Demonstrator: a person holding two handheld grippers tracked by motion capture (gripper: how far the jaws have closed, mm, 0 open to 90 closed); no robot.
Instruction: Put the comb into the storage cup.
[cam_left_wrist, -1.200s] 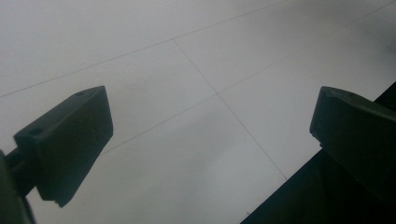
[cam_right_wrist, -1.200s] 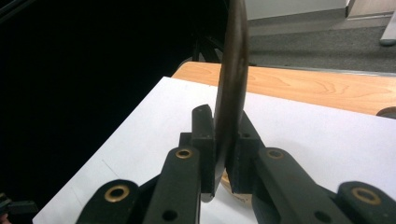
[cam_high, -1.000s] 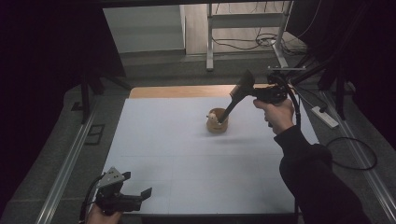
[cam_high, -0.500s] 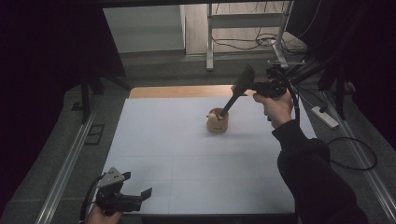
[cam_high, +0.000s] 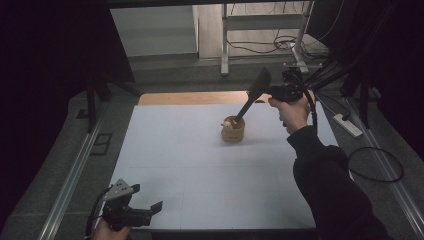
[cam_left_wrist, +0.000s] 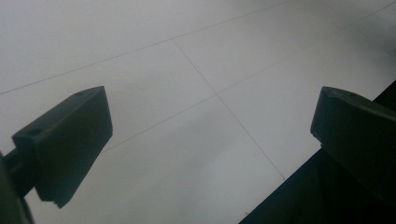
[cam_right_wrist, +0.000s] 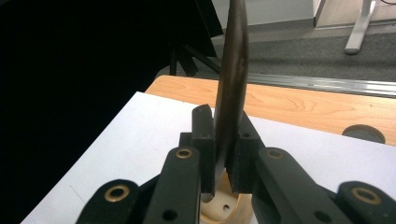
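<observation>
A small round wooden holder (cam_high: 233, 131) stands on the white table (cam_high: 200, 165), toward its far right. A long dark flat utensil (cam_high: 252, 95) slants up out of it, lower end inside the holder. My right gripper (cam_high: 270, 90) is shut on the utensil's upper part. In the right gripper view the utensil (cam_right_wrist: 232, 70) shows edge-on, pinched by my right gripper (cam_right_wrist: 222, 122), with the holder's rim (cam_right_wrist: 219, 207) below. My left gripper (cam_high: 151, 208) is low at the table's near left corner, open; its jaws stand wide apart over bare table in the left gripper view (cam_left_wrist: 212, 135).
A wooden strip (cam_high: 190, 98) runs along the table's far edge, with a dark round inset (cam_right_wrist: 363, 133). Metal rails (cam_high: 75, 170) flank the table. A power strip (cam_high: 348, 124) and looped cable (cam_high: 375, 165) lie at the right. The table's near edge (cam_left_wrist: 299, 182) is beside the left gripper.
The right gripper has risen slightly with the utensil, tilting it a little steeper; its lower end stays at the holder. The left gripper has not moved.
</observation>
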